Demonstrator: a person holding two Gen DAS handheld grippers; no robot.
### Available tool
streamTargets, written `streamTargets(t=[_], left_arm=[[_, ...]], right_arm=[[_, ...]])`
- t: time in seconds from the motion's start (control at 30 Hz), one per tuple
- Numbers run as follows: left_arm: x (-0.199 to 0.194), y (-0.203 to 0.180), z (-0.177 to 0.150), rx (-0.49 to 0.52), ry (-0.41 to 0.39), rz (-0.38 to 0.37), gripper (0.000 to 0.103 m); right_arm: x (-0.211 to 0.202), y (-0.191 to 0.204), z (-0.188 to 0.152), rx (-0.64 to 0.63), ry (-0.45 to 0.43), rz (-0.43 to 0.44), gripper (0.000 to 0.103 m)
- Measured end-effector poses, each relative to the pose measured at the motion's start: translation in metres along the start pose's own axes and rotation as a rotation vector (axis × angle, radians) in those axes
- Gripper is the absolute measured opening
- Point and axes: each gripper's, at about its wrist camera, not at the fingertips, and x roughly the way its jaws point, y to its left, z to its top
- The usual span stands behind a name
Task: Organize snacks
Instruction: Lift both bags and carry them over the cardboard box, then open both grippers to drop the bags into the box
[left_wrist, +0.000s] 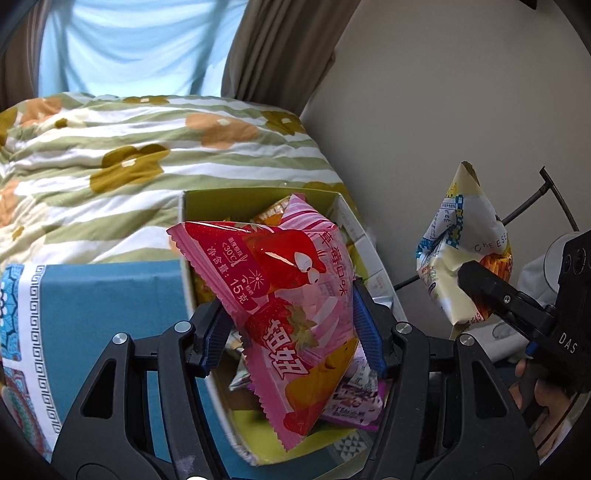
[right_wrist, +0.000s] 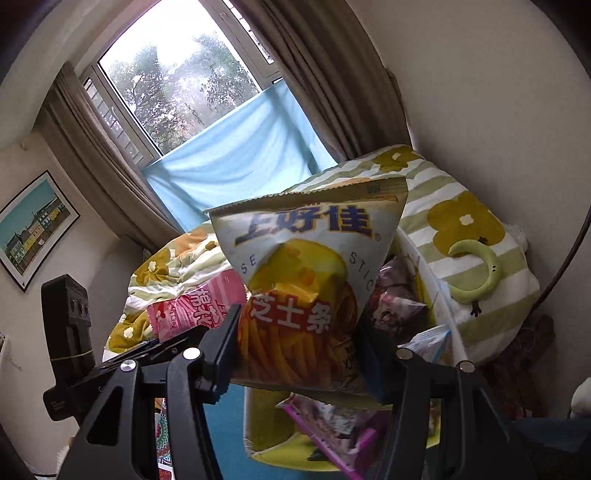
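Pink strawberry snack bag (left_wrist: 291, 314) held up, tilted, yellow cheese stick bag (right_wrist: 310, 291) held upright, green snack box (left_wrist: 258, 201) below w/ more packs

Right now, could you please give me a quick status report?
Left gripper shut on pink strawberry packet. Right gripper shut on cheese-stick bag. Both held above the snack box. Nothing in the way.

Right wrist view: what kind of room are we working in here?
Most likely a bedroom. A flowered quilt lies heaped behind the snack box, brown curtains frame a window, and a framed picture hangs on the wall.
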Motion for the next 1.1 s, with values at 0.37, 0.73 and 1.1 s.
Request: streamTargets(t=[0.37,0.73,1.1], left_arm=[[0.012,0.013,-0.024,-0.097,0.027,0.123,0.103],[-0.034,0.024,-0.048,-0.122,-0.002,0.159,0.103],[-0.051,0.025,-0.080,-0.193,-0.004,0.255,0.103]], right_arm=[[0.015,-0.045,0.013,-0.017,0.074,0.013,0.053],[0.028,-0.048,0.027,-0.132,0.133,-0.030,0.053],[0.070,-0.059,0.017,-0.263,0.215,-0.089,0.103]])
